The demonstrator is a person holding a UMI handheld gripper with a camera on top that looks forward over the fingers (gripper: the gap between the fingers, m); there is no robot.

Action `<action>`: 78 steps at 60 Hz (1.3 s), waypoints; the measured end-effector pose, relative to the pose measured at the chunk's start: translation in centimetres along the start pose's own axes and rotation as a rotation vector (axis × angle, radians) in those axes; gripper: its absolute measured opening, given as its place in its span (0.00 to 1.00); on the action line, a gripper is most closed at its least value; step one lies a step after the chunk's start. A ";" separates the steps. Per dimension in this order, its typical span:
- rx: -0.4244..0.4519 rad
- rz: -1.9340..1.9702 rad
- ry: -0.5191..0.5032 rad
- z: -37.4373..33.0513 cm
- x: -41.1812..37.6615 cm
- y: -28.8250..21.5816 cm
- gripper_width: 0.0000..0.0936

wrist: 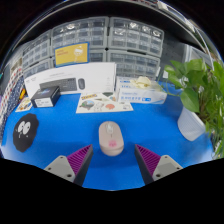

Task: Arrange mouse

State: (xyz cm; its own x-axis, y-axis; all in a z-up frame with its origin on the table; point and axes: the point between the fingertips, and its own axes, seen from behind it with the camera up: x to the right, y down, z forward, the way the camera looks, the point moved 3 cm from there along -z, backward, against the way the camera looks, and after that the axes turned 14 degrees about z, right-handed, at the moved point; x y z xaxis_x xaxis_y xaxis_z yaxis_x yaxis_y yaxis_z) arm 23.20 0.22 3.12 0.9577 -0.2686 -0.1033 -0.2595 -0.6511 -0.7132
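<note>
A pale pink mouse [110,137] lies on the blue table surface [60,125], just ahead of my fingers and partly between their tips. My gripper [112,158] is open, with a gap between each magenta pad and the mouse. The left pad [81,158] and the right pad [146,158] stand to either side of the mouse's near end. The mouse rests on the table on its own.
A white keyboard box [70,79] stands beyond on the left, with a small dark box [46,96] before it. Printed sheets [102,102] and a white box [142,92] lie behind the mouse. A green plant [200,85] is at the right, a black round object [25,130] at the left.
</note>
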 end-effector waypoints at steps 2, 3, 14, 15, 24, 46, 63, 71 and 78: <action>0.002 0.003 -0.002 0.3 -0.1 -0.6 0.90; 0.003 0.005 -0.005 0.7 -0.1 -0.9 0.89; -0.030 0.016 -0.060 4.7 -1.0 -2.0 0.72; -0.031 0.021 -0.065 4.7 -1.1 -2.0 0.74; -0.020 -0.003 -0.076 5.0 -1.6 -1.8 0.50; -0.003 0.049 0.025 2.9 -2.7 -4.6 0.34; 0.284 0.034 -0.005 -8.9 -15.0 -16.5 0.34; 0.350 0.012 -0.086 -12.5 -23.8 -17.9 0.34; 0.315 -0.016 -0.155 -11.8 -31.1 -15.0 0.34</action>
State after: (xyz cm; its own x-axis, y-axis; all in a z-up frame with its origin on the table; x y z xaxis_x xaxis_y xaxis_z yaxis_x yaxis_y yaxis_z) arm -4.14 9.98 25.20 0.9750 -0.1333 -0.1776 -0.2166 -0.3965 -0.8921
